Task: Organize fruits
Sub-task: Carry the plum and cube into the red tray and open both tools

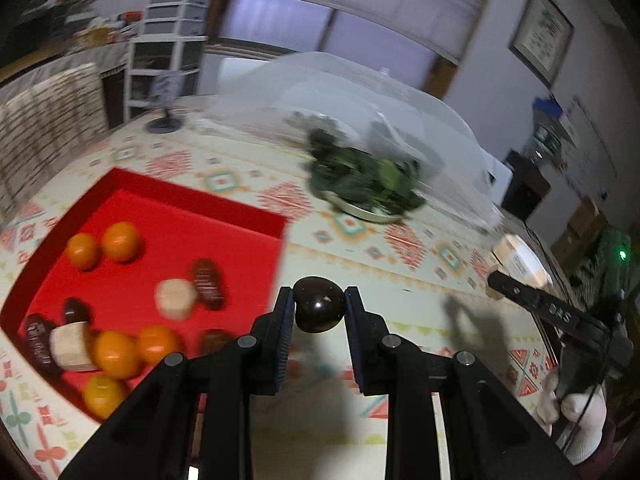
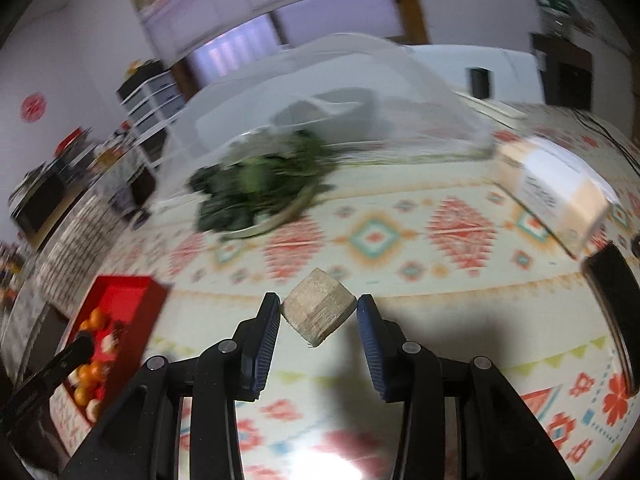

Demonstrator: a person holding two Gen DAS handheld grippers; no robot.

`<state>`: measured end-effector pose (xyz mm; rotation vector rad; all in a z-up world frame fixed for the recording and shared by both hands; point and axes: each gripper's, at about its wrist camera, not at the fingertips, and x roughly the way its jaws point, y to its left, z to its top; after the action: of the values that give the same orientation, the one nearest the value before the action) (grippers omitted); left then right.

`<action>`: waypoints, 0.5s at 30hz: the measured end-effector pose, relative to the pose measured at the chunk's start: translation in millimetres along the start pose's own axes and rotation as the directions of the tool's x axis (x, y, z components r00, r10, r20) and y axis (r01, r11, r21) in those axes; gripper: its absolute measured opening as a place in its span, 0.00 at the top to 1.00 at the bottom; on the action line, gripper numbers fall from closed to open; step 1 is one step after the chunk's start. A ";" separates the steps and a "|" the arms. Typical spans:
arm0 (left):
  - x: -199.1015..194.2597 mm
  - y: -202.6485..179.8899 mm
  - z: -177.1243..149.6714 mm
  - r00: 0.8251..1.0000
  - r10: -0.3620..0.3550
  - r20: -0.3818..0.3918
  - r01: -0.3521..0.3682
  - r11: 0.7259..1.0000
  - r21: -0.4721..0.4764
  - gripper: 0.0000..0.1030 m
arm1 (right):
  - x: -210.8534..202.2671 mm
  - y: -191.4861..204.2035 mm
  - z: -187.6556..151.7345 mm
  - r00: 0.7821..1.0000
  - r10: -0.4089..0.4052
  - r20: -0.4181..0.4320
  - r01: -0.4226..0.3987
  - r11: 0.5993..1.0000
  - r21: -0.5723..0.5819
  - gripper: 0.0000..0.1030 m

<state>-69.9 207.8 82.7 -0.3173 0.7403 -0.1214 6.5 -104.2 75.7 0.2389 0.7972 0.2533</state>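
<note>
My left gripper (image 1: 319, 306) is shut on a dark brown glossy fruit (image 1: 319, 309) and holds it above the patterned tablecloth, just right of the red tray (image 1: 208, 208). The tray holds several oranges (image 1: 121, 241), dark brown pieces (image 1: 207, 283) and pale beige chunks (image 1: 175, 298). My right gripper (image 2: 318, 312) is shut on a pale beige chunk (image 2: 319, 312), held above the cloth. The red tray (image 2: 120, 292) shows at the lower left of the right wrist view. The right gripper's body (image 1: 560, 316) shows at the right edge of the left wrist view.
A plate of dark leafy greens (image 1: 368, 184) sits under a clear plastic cover (image 1: 360, 92) at the table's middle; it also shows in the right wrist view (image 2: 256, 188). A cardboard box (image 2: 556, 192) lies at the right. A small fan (image 1: 164, 120) stands at the far left.
</note>
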 end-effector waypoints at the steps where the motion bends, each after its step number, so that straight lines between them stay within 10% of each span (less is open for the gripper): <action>1: -4.1 12.5 1.6 1.000 0.010 0.007 -0.010 1.000 -0.019 0.76 | 1.4 11.7 -0.9 1.000 0.013 -0.006 -0.013 1.000 -0.016 0.58; 15: -15.6 143.1 22.6 0.988 0.154 0.013 -0.149 0.970 -0.192 0.76 | 59.9 168.0 -24.3 0.966 0.193 -0.173 -0.222 0.960 -0.168 0.58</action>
<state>-66.4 351.9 61.8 -0.4427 0.7476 0.0994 6.7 75.7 70.2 0.1268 0.8974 0.5484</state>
